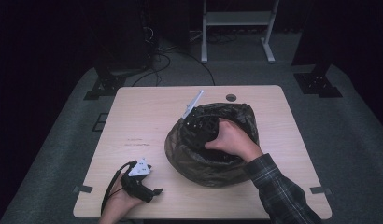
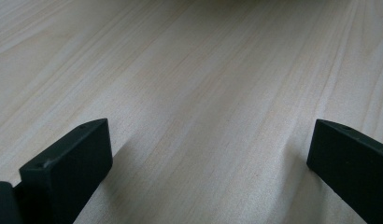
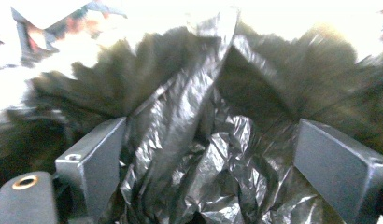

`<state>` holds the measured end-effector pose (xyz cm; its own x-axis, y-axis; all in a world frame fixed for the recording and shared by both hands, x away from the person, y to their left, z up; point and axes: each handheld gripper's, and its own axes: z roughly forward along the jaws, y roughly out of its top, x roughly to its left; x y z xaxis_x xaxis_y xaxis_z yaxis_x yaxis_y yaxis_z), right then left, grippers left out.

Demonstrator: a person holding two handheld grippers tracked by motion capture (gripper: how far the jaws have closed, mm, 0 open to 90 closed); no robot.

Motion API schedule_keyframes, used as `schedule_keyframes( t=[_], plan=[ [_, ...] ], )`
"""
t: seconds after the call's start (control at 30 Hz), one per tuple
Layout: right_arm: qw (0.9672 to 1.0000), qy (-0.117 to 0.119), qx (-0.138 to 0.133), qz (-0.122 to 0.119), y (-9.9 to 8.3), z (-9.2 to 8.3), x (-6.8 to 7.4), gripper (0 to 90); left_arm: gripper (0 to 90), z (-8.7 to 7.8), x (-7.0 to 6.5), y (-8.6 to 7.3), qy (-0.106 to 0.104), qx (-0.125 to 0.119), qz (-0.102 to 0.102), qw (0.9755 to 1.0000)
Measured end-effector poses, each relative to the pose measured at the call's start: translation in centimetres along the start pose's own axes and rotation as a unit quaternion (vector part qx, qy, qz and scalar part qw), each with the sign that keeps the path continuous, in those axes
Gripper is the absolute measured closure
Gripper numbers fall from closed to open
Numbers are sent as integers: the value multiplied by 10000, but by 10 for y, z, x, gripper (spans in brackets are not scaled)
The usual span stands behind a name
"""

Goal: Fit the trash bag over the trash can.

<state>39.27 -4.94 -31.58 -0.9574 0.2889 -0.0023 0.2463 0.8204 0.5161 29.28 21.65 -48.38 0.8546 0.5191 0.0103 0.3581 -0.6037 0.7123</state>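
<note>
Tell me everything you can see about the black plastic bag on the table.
The black plastic bag is thin, glossy and very crumpled, a little see-through at its edges. It sits right of the middle of the wooden table, bunched into a rounded heap with its mouth open upward. The right hand reaches into the mouth with the right gripper, whose jaws stand open among the bag's inner folds.

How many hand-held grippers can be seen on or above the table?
2. The left hand-held gripper lies at the table's near left edge; the right hand-held gripper is inside the black bag, partly hidden.
</note>
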Motion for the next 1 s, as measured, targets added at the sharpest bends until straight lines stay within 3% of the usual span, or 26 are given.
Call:
schedule_keyframes(
  t=[0.23, 0.47, 1.0],
  plan=[
    [9991, -92, -404, -28, -7, -25, 2, 100, 0, 0, 0, 0, -2, 4, 6, 10000],
    [9957, -221, -903, 28, -27, -61, 7, 100, 0, 0, 0, 0, -4, 7, 8, 10000],
    [9851, -557, -1609, 244, -99, -116, 18, 100, 0, 0, 0, 0, -1, 3, 5, 10000]
  ],
)
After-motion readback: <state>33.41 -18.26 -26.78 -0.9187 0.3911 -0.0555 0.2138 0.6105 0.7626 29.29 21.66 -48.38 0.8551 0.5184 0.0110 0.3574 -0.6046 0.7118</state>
